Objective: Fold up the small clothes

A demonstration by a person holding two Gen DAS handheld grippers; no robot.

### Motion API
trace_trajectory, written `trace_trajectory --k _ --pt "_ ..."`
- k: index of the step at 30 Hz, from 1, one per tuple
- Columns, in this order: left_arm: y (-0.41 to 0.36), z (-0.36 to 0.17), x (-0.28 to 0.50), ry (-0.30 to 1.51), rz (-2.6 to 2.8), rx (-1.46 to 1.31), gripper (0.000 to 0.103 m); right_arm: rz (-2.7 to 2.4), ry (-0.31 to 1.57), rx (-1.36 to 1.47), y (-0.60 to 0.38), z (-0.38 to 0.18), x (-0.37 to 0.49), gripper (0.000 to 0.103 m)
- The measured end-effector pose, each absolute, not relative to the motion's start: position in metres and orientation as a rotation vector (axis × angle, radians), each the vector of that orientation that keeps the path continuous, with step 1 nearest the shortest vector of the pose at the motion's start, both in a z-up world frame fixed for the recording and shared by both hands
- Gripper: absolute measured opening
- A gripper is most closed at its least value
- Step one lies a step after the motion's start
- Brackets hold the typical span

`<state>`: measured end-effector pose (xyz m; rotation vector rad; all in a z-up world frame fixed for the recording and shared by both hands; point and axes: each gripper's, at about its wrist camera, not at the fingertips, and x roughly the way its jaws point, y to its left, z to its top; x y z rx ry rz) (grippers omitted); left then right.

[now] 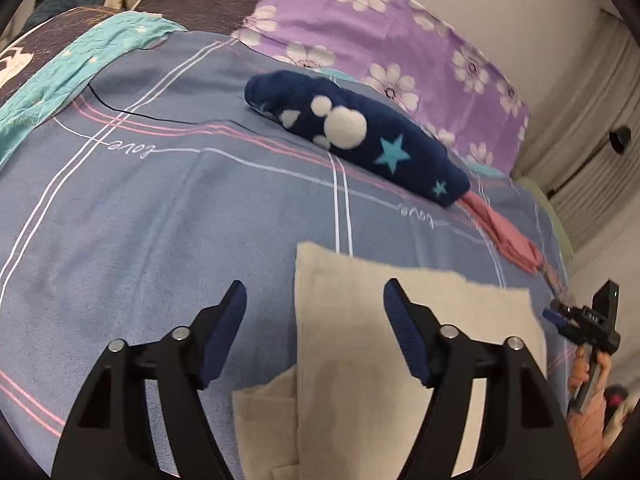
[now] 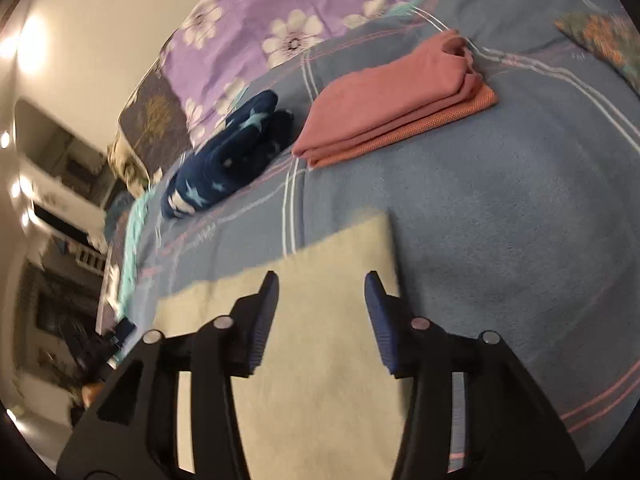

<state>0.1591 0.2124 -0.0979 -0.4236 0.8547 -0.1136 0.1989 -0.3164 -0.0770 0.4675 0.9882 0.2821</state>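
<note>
A folded cream garment (image 1: pixel 400 340) lies flat on the bed (image 1: pixel 140 220). The left gripper (image 1: pixel 314 300) and right gripper (image 2: pixel 322 284) hover above it, fingers spread, pinching nothing (its near edge is cut off). The right-wrist view is blurred.
</note>
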Motion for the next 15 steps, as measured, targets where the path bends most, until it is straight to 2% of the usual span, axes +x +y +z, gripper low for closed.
trace_trajectory --k 4,7,10,15 --pt "0.209 -0.123 0.170 0.959 -0.142 -0.432 0.073 0.267 1.021 0.486 -0.327 -0.092 0.202 0.048" --pt "0.200 -0.126 0.172 0.944 -0.164 -0.390 0.072 0.298 0.987 0.467 -0.324 -0.087 0.203 0.048" --pt "0.192 -0.125 0.174 0.946 -0.235 -0.402 0.044 0.297 0.983 0.472 -0.320 -0.087 0.205 0.048" --pt "0.185 -0.128 0.179 0.983 -0.222 -0.346 0.044 0.284 1.022 0.462 -0.311 -0.094 0.220 0.048"
